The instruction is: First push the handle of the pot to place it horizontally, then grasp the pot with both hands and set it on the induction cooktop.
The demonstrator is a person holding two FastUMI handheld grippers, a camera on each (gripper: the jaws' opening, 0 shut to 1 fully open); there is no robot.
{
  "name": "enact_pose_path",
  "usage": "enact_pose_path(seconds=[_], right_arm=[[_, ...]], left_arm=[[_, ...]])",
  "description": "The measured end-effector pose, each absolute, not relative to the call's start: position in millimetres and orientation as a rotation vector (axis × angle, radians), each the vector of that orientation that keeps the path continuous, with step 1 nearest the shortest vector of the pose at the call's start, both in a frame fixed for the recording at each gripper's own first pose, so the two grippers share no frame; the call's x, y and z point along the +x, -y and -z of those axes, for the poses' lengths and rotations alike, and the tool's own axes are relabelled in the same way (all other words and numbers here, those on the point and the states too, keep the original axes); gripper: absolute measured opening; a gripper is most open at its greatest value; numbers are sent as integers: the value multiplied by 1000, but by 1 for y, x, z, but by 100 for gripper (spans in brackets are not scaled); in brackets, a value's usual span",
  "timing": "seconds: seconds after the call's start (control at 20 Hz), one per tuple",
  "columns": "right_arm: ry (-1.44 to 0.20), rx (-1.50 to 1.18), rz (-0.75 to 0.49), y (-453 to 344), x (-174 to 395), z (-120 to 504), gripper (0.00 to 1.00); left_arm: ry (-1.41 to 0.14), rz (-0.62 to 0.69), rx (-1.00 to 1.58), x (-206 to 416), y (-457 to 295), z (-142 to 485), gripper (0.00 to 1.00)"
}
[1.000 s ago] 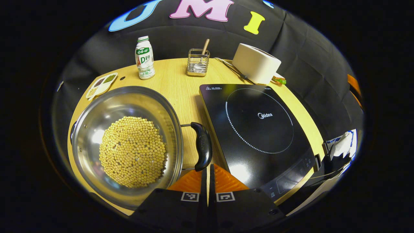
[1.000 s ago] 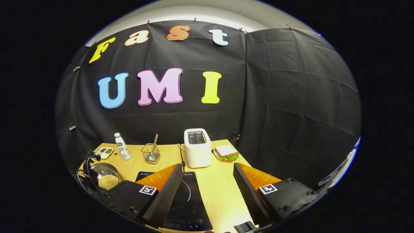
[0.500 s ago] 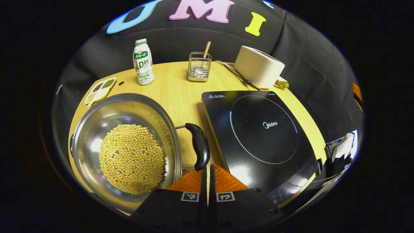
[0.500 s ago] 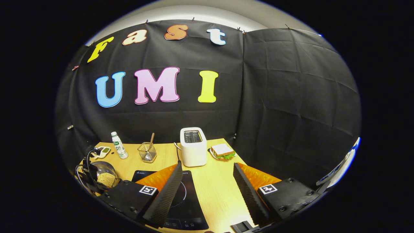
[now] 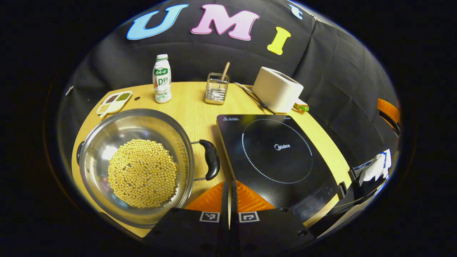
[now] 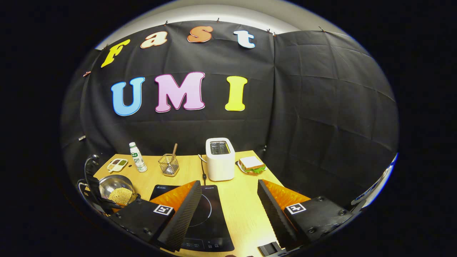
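The pot (image 5: 137, 166), holding a heap of yellow beans (image 5: 142, 173), sits on the wooden table (image 5: 194, 103) just left of the induction cooktop (image 5: 276, 157). Its black handle (image 5: 211, 159) points right, toward the cooktop's edge. The left gripper (image 5: 229, 187) has its fingers pressed together on nothing, tips just near of the handle, apart from it. The right gripper (image 6: 228, 201) hangs wide open and empty over the cooktop's right side, well apart from the pot (image 6: 116, 189)
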State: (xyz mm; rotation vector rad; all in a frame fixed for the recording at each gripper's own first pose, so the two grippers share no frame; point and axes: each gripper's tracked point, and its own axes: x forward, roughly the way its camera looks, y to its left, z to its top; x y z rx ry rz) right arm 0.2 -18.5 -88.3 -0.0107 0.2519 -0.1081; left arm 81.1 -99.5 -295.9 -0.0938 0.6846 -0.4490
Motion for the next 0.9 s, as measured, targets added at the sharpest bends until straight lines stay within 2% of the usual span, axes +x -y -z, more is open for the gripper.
enact_pose_path(seconds=[0.1, 0.2, 0.45, 0.5, 0.7, 0.9], right_arm=[[-269, -6, 75, 5, 0, 92, 98], [-293, -4, 37, -13, 3, 100, 98], [-359, 29, -100, -83, 18, 113, 98], [-376, 36, -132, -101, 21, 116, 98], [-438, 87, -260, -175, 29, 127, 99], [-553, 130, -342, -232, 41, 157, 99]], left_arm=[[-629, 445, -134, 74, 92, 279, 8], [-574, 417, -158, 70, 72, 262, 19], [-462, 327, -210, 67, 7, 216, 98], [-457, 301, -213, 68, -10, 210, 95], [-430, 201, -235, 78, -76, 186, 95], [-436, 124, -172, 95, -142, 190, 95]])
